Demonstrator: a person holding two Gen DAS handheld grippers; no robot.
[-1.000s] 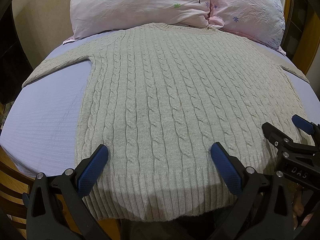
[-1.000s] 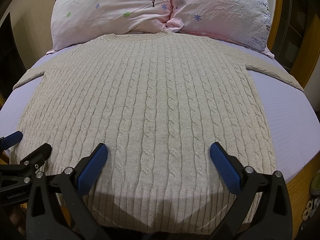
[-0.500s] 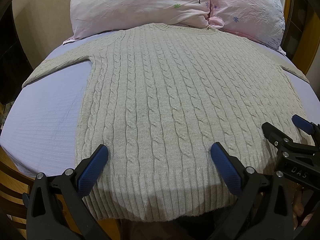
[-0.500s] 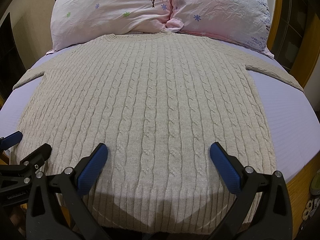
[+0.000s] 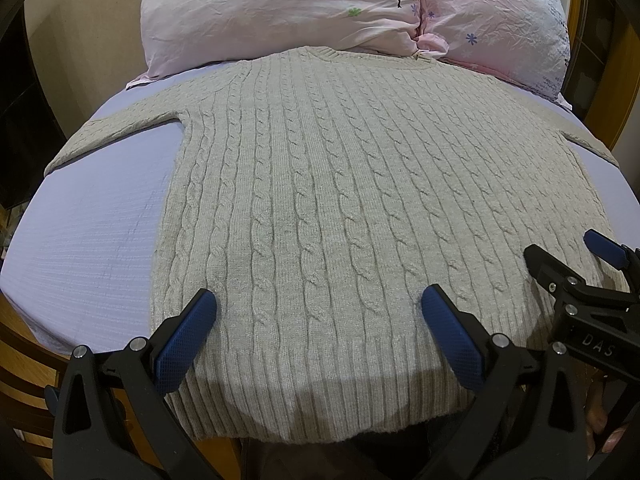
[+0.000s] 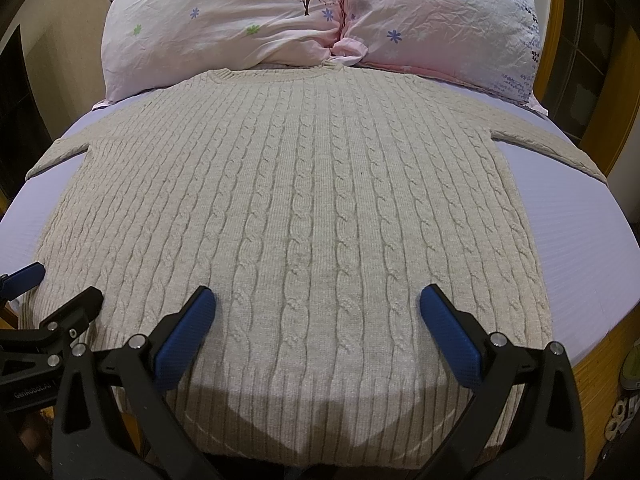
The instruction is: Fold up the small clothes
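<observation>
A beige cable-knit sweater [image 5: 340,200] lies flat and spread out on a lavender bed sheet [image 5: 92,232], collar toward the pillows, hem hanging a little over the near edge. It also fills the right wrist view [image 6: 312,208]. Both sleeves stretch out sideways. My left gripper [image 5: 320,320] is open and empty, hovering over the hem's left-centre. My right gripper [image 6: 316,320] is open and empty over the hem's right-centre. The right gripper shows at the right edge of the left wrist view [image 5: 568,260]; the left gripper shows at the left edge of the right wrist view [image 6: 60,296].
Two pink floral pillows [image 5: 280,12] [image 6: 440,20] lie at the head of the bed behind the collar. A wooden bed frame [image 6: 600,360] shows at the near corners. Bare sheet lies on both sides of the sweater [image 6: 580,232].
</observation>
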